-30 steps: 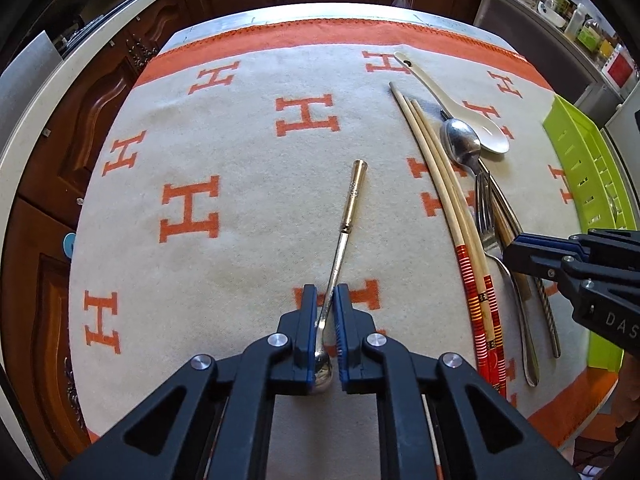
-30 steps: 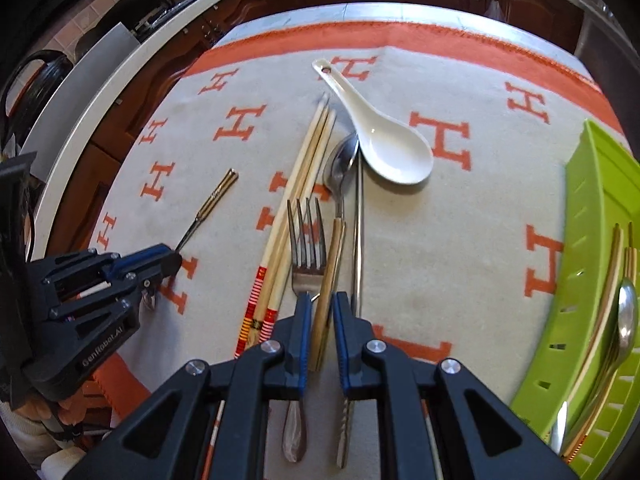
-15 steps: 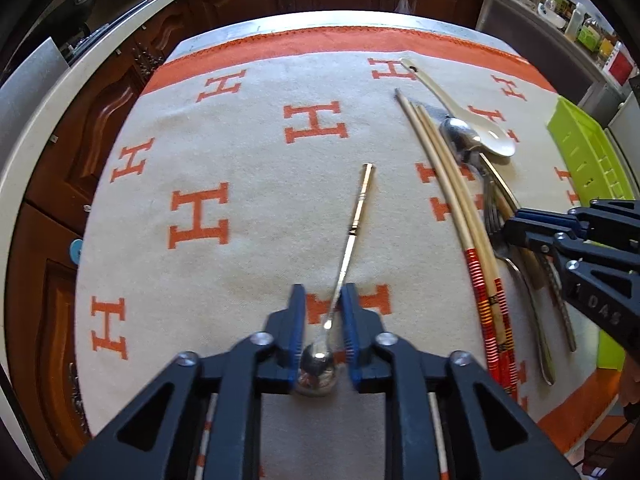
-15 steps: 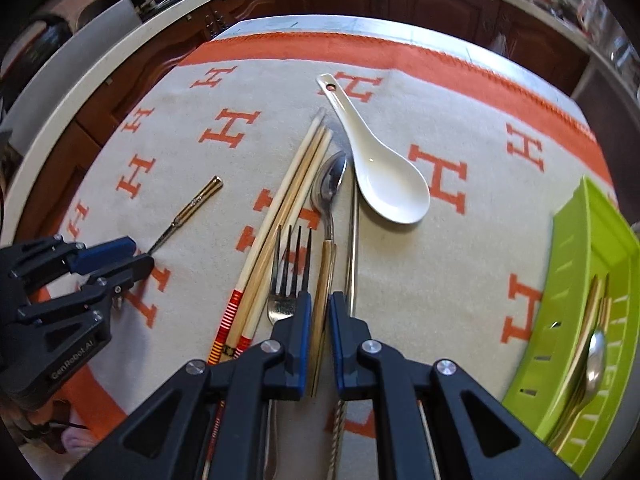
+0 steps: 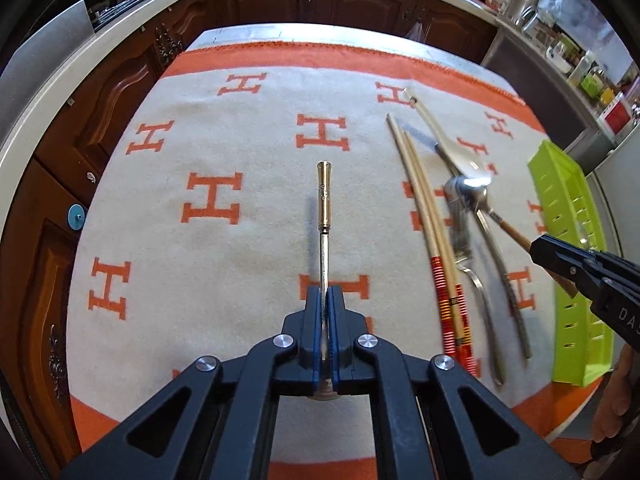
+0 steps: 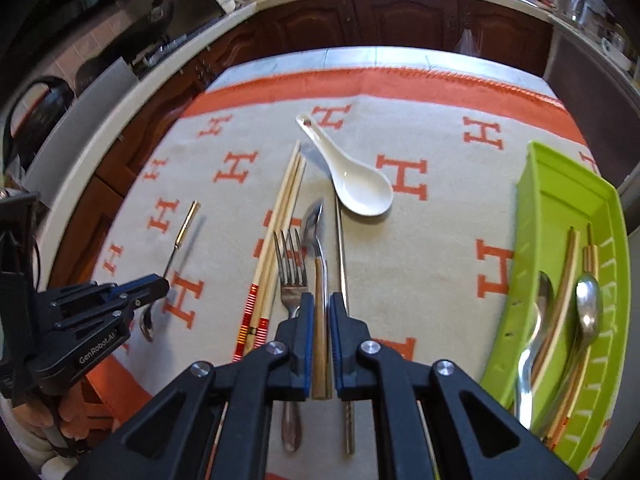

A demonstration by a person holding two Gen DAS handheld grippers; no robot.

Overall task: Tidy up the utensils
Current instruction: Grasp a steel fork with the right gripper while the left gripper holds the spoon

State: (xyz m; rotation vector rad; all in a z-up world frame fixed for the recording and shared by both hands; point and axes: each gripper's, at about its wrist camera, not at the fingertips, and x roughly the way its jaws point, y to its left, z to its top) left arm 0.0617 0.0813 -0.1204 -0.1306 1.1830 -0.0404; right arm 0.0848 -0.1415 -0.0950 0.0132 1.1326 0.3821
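- Left wrist view: the left tool (image 5: 325, 300) is now pinched on the stem of the small gold-handled spoon (image 5: 322, 208), which a second ago lay flat between spread fingers. The spoon looks lifted, its shadow apart from it on the cloth (image 5: 248, 184), so I judge the pick-up made. The cloth ahead and to the left is bare, giving open room, while the chopsticks (image 5: 424, 216) lie well to the right.
- Right wrist view: the right tool (image 6: 320, 312) has closed on the wooden-handled spoon (image 6: 318, 240), raised from between the fork (image 6: 292, 268) and a metal rod (image 6: 342, 264). The green tray (image 6: 560, 208), already holding cutlery, sits just right, and its near wall must be cleared. The white soup spoon (image 6: 360, 188) lies beyond.
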